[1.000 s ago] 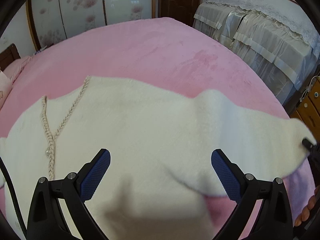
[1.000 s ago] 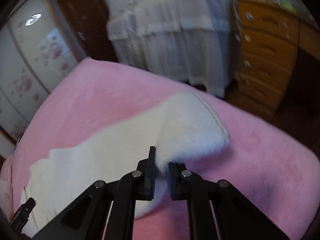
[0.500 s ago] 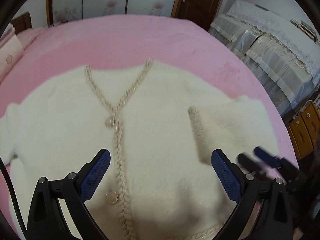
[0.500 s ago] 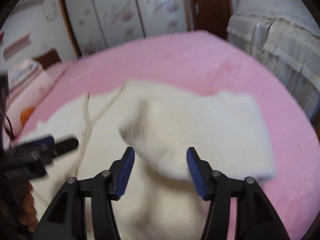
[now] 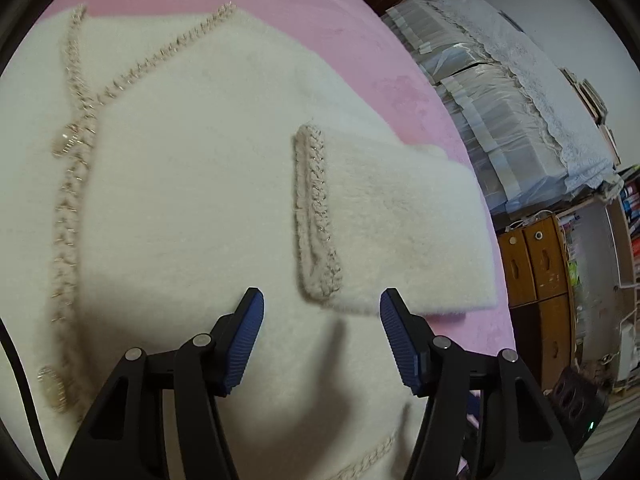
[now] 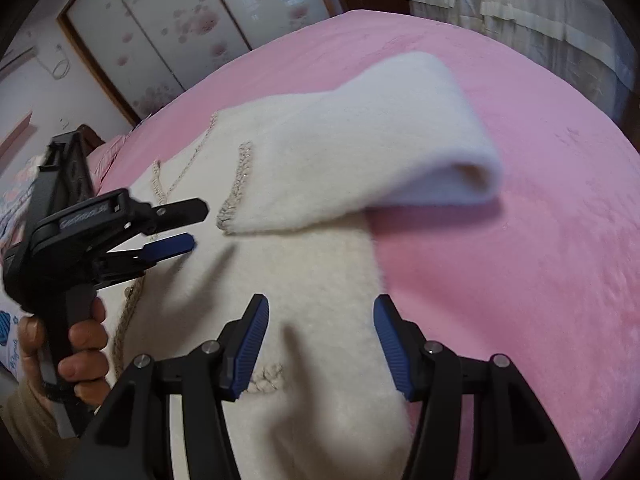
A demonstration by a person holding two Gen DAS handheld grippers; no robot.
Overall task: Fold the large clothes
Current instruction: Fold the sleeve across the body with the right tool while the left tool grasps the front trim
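A cream fuzzy cardigan (image 5: 192, 184) with braided trim and buttons lies flat, front up, on the pink bed (image 5: 352, 32). Its right sleeve (image 5: 400, 232) is folded inward across the body, braided cuff (image 5: 316, 216) toward the middle. My left gripper (image 5: 320, 340) is open and empty, just above the cardigan near the cuff. My right gripper (image 6: 320, 352) is open and empty above the cardigan's lower right side. In the right wrist view the folded sleeve (image 6: 360, 140) arches over the cardigan (image 6: 312, 280), and the left gripper (image 6: 176, 232) shows at left, held by a hand.
The pink bedspread (image 6: 520, 240) extends right of the garment. A second bed under a white lace cover (image 5: 520, 100) and a wooden drawer cabinet (image 5: 536, 264) stand to the right. Sliding wardrobe doors with flower print (image 6: 180, 32) line the far wall.
The right gripper carried the sleeve inward, opened and let it go, then drew back. The left gripper moved in toward the folded cuff and its jaws narrowed while staying open.
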